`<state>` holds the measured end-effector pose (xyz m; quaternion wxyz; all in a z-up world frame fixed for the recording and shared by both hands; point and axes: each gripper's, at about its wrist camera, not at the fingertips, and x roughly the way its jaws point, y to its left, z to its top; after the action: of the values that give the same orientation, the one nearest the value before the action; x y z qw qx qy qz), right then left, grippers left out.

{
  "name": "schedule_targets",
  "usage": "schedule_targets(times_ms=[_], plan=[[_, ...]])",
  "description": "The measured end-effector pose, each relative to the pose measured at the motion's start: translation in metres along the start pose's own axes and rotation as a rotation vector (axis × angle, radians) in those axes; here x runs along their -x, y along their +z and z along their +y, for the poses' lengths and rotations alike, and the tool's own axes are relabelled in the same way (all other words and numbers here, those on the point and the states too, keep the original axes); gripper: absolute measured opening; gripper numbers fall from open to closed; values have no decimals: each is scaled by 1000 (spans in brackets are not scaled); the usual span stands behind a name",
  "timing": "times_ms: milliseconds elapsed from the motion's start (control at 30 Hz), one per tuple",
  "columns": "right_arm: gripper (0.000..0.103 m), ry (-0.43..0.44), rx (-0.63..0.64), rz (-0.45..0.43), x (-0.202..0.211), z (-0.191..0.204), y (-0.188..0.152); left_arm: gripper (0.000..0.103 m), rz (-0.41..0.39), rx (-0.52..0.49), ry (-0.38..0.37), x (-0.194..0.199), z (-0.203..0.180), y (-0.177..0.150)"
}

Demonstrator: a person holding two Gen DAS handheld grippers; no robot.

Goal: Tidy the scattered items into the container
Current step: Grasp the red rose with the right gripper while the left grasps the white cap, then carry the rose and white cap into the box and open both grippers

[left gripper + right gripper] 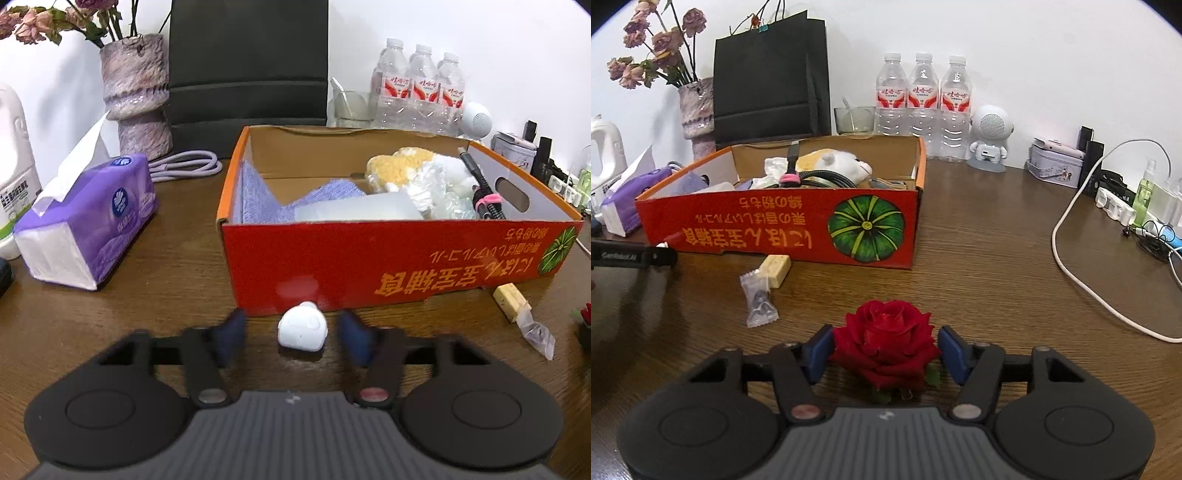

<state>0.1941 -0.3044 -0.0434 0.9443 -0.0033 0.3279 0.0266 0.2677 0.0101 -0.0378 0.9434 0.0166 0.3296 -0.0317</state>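
Right claw straddles red rose, ungripped | left claw unclenched around white case

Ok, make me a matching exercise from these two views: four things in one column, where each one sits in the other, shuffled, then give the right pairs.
Things:
1. red rose
2. small white case
3. plush toy
4. clear candy wrapper

Places:
A. inside the red cardboard box
B. between the fingers of the left gripper
C. on the table, next to the pale eraser block
D. between the fingers of the right gripper

Pairs: 1-D, 2-B, 3-A, 4-C
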Motion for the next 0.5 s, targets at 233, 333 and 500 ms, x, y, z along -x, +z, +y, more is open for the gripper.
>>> schedule_targets(times_ms=[233, 333, 500], plan=[[49, 6, 14, -9, 3, 5, -2, 28, -6, -26, -34, 7, -6, -4], [44, 12, 16, -15, 6, 8, -3, 28, -18, -21, -41, 14, -6, -6], [41, 17, 19, -27, 13, 13, -4, 28, -48, -11, -52, 31, -4, -7]])
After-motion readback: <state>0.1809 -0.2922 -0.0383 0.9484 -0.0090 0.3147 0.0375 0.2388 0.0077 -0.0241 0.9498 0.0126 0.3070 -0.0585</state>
